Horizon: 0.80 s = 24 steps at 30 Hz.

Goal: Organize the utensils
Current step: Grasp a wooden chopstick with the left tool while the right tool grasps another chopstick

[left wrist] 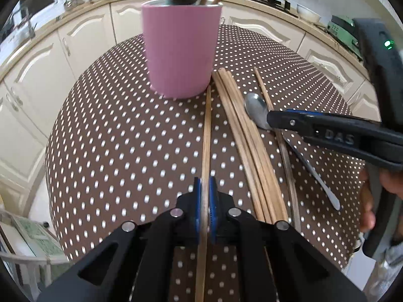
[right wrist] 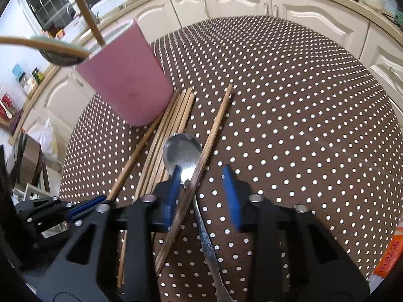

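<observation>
A pink cup (left wrist: pixel 180 50) (right wrist: pixel 128 80) stands on the brown dotted table (left wrist: pixel 113 125) (right wrist: pixel 302 125), with chopsticks and a dark spoon sticking out of it. My left gripper (left wrist: pixel 205 193) (right wrist: pixel 85 206) is shut on a single wooden chopstick (left wrist: pixel 207 130) that points at the cup's base. Right of it lies a bundle of chopsticks (left wrist: pixel 246 146) (right wrist: pixel 166 138). A metal spoon (left wrist: pixel 255 109) (right wrist: pixel 182 151) lies beside the bundle, crossed by another chopstick (right wrist: pixel 214 130). My right gripper (right wrist: pixel 202 191) (left wrist: pixel 272 119) is open, its pads on either side of the spoon's neck and that chopstick.
Cream kitchen cabinets (left wrist: pixel 83 45) (right wrist: pixel 314 17) and a worktop curve around behind the table. An orange packet (right wrist: pixel 388 256) lies at the table's right edge. A person's hand (left wrist: pixel 370 201) holds the right gripper.
</observation>
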{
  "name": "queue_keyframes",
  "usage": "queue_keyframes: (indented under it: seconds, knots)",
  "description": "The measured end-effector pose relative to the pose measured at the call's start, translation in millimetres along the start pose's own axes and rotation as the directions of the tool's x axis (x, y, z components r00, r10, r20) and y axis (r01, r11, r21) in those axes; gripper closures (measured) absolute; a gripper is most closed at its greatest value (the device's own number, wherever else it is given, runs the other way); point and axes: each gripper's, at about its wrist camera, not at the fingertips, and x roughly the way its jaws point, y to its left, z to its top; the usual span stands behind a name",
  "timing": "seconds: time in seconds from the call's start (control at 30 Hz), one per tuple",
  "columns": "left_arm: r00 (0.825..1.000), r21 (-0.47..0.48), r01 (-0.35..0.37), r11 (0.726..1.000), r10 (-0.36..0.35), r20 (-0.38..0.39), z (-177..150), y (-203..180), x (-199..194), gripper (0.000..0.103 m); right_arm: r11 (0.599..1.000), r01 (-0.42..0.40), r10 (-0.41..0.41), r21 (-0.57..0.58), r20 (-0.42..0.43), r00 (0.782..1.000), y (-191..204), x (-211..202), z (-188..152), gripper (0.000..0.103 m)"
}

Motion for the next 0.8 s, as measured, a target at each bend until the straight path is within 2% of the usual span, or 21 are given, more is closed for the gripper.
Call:
queue_keyframes:
  seconds: [0.13, 0.27, 0.5, 0.67, 0.8]
  knots:
    - [1.0, -0.051, 0.019, 0.999, -0.019, -0.011, -12.1, 11.8, -9.3, 0.097, 1.0, -0.002, 0.001, -0.012, -0.02, 1.0, 0.9, -0.5, -0.9, 0.087]
    - [0.999, -0.07, 0.025, 0.997, -0.028, -0.032, -13.1, 18.3, -12.3, 0.097, 0.999, 0.021, -0.022, -0.027, -0.039, 0.999, -4.5, -5.0, -4.0, 0.09]
    - [0.997, -0.044, -0.006, 0.999, 0.002, -0.076, 15.0, 17.6, 5.7, 0.095, 0.998, 0.049, -0.053, -0.043, -0.11, 0.992, -23.5, -9.7, -4.0, 0.092]
    - [0.993, 0.001, -0.031, 1.0, 0.031, -0.117, 31.3, 11.9, 15.7, 0.092, 0.997, 0.066, -0.072, -0.037, -0.165, 0.984, -32.5, -9.5, 7.6, 0.092]
    - [0.993, 0.028, -0.054, 0.998, 0.057, -0.1, 36.0, 5.2, 19.4, 0.09, 0.994, 0.089, -0.099, -0.06, -0.18, 0.979, -26.3, -4.9, 25.5, 0.092]
